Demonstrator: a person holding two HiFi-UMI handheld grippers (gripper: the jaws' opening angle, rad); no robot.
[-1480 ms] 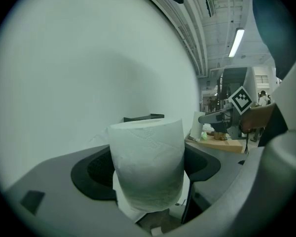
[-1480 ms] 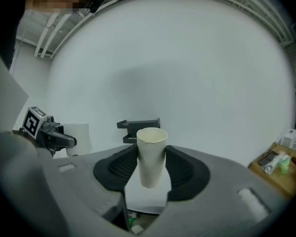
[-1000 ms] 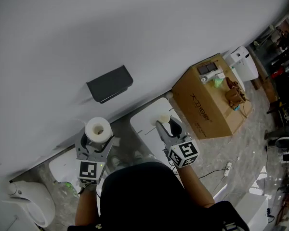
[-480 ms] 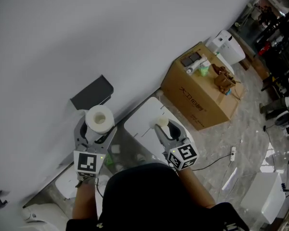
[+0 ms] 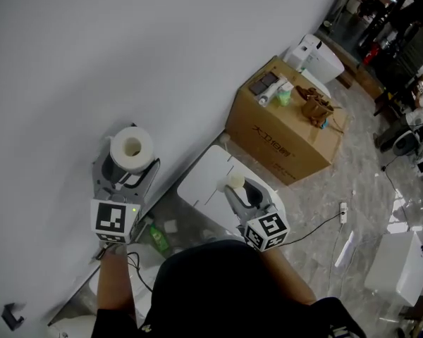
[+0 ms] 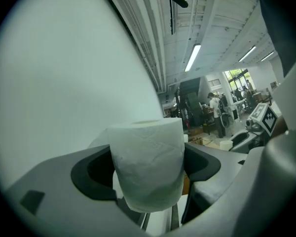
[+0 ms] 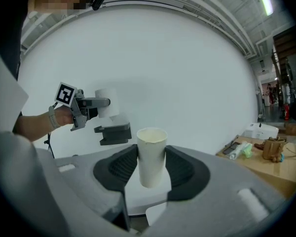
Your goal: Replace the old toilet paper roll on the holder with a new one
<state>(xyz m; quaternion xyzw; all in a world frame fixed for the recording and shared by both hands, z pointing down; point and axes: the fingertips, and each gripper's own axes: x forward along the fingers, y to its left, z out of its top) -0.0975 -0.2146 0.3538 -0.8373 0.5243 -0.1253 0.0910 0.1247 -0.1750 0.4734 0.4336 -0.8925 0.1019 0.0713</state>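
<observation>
L gripper point(image 5: 127, 171) jaws pinch new roll point(image 6: 147, 167), upright, near holder point(image 7: 113, 133) on wall point(image 7: 187, 73). R gripper point(image 5: 241, 192) jaws clamp old core point(image 7: 151, 154), well apart from holder. Risk: soft roll squashes or slips if it meets holder off-axis.

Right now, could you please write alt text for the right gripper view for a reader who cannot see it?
The right hand-held gripper grips an upright, bare tube. Behind it, against a white wall, the left hand-held gripper holds a full toilet paper roll above a dark holder.
</observation>
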